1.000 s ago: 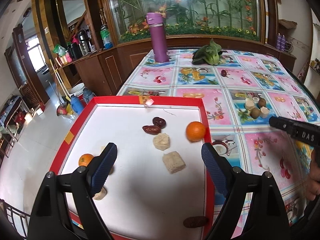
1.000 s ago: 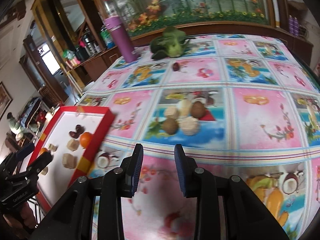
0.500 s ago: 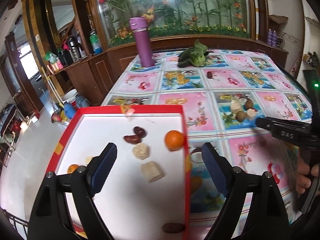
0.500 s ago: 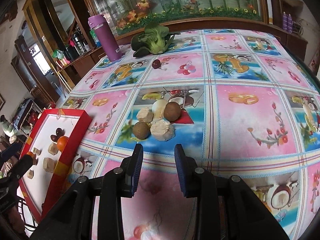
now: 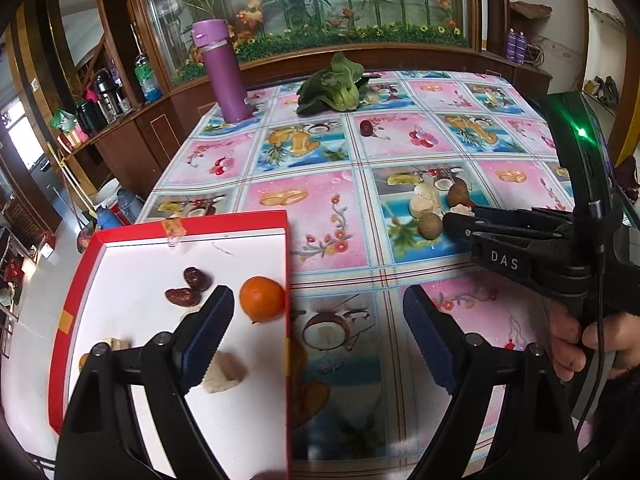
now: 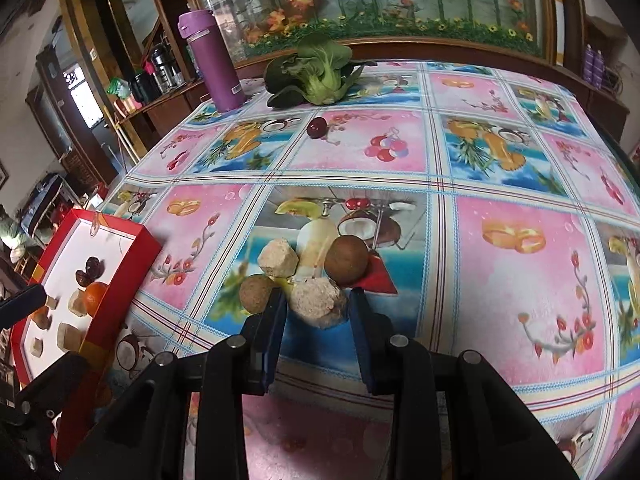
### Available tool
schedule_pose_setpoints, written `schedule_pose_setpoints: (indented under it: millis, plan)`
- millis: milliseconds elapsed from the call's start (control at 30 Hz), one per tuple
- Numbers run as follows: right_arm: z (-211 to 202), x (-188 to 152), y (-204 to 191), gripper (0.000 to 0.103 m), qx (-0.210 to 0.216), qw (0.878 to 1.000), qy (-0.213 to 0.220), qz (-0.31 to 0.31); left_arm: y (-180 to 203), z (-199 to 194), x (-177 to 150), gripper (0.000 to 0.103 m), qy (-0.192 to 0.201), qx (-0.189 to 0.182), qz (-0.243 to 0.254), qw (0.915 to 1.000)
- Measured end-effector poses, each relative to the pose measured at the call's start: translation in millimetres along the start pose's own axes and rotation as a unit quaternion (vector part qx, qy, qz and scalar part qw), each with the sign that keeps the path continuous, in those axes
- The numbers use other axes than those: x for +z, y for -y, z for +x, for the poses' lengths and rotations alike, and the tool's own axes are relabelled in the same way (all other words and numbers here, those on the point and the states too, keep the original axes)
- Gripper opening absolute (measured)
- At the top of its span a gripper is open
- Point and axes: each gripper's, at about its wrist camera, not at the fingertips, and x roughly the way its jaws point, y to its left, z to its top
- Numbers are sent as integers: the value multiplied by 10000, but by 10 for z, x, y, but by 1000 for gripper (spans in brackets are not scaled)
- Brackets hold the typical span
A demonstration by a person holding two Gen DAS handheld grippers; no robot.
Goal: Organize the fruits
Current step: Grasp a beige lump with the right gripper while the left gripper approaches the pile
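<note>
My right gripper (image 6: 317,310) is low over the table. Its fingers stand narrowly apart on either side of a beige crumbly chunk (image 6: 318,303), and I cannot tell if they touch it. Around the chunk lie two brown round fruits (image 6: 346,260) (image 6: 255,293), a second beige chunk (image 6: 278,258) and a pale oval piece (image 6: 316,240). My left gripper (image 5: 316,320) is open and holds nothing, straddling the right wall of the red tray (image 5: 180,222). The tray holds an orange (image 5: 262,299), two dark dates (image 5: 188,288) and beige chunks (image 5: 222,372).
A dark red fruit (image 6: 317,127) lies alone mid-table. A bok choy (image 6: 320,72) and a tall purple bottle (image 6: 212,60) stand at the far edge. A hand (image 5: 580,340) holds the right gripper's handle. The tray overhangs the table's left edge above the floor.
My right gripper has moved forward to the cluster and now has the beige chunk between its fingers. The left gripper has swung right, from over the tray's middle to its right wall.
</note>
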Motion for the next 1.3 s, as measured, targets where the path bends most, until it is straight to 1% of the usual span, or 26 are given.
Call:
schedule_pose_setpoints:
  millis: [67, 100, 167, 267, 367, 433, 500, 533, 600, 700, 767, 833, 933, 1000, 1033, 1133, 1267, 1300]
  plan:
    - [5, 7, 6, 31, 40, 10000, -14, -56, 55, 37, 30, 87, -55, -61, 22, 10000]
    - [6, 7, 1, 29, 21, 9999, -30, -135, 89, 56, 52, 87, -79, -103, 34, 9999]
    - [1, 5, -15, 28, -52, 9996, -53, -280, 157, 93, 99, 87, -123, -153, 62, 9998]
    - [-25, 20, 66, 28, -182, 9996, -125, -199, 236, 154, 162, 87, -188, -227, 100, 9995]
    - [-89, 51, 300, 28, -119, 9994, -250, 227, 318, 266, 225, 87, -327, -318, 112, 9989]
    - [-141, 73, 546, 28, -48, 9968, -300, 743, 384, 370, 273, 87, -435, -392, 104, 9982]
    - [-179, 78, 718, 28, -23, 9931, -308, 1129, 432, 452, 302, 87, -528, -458, 69, 9975]
    - [-193, 78, 773, 28, -26, 9915, -301, 1264, 468, 506, 325, 87, -563, -537, 39, 9970]
    - [-211, 73, 847, 28, -13, 9883, -323, 1491, 518, 577, 356, 87, -601, -557, -2, 9966]
    - [-229, 76, 849, 28, 24, 9873, -321, 1558, 579, 672, 400, 85, -654, -647, -52, 9957]
    - [-245, 77, 828, 28, 59, 9875, -308, 1548, 600, 712, 420, 75, -658, -677, -85, 9955]
    - [-263, 79, 818, 28, 116, 9870, -293, 1579, 620, 754, 439, 68, -672, -717, -83, 9951]
    - [-247, 88, 823, 28, 138, 9865, -298, 1606, 632, 808, 455, 63, -702, -724, -90, 9949]
    - [-236, 96, 822, 28, 170, 9862, -315, 1615, 645, 834, 466, 58, -709, -765, -101, 9945]
    - [-234, 95, 819, 28, 171, 9862, -320, 1614, 653, 842, 470, 53, -713, -789, -91, 9943]
    - [-230, 96, 800, 28, 157, 9869, -327, 1575, 668, 866, 473, 49, -712, -838, -86, 9939]
    - [-215, 97, 798, 28, 126, 9870, -340, 1566, 683, 876, 464, 30, -685, -912, -79, 9934]
    - [-214, 97, 795, 28, 107, 9871, -340, 1561, 689, 871, 464, 29, -674, -933, -64, 9933]
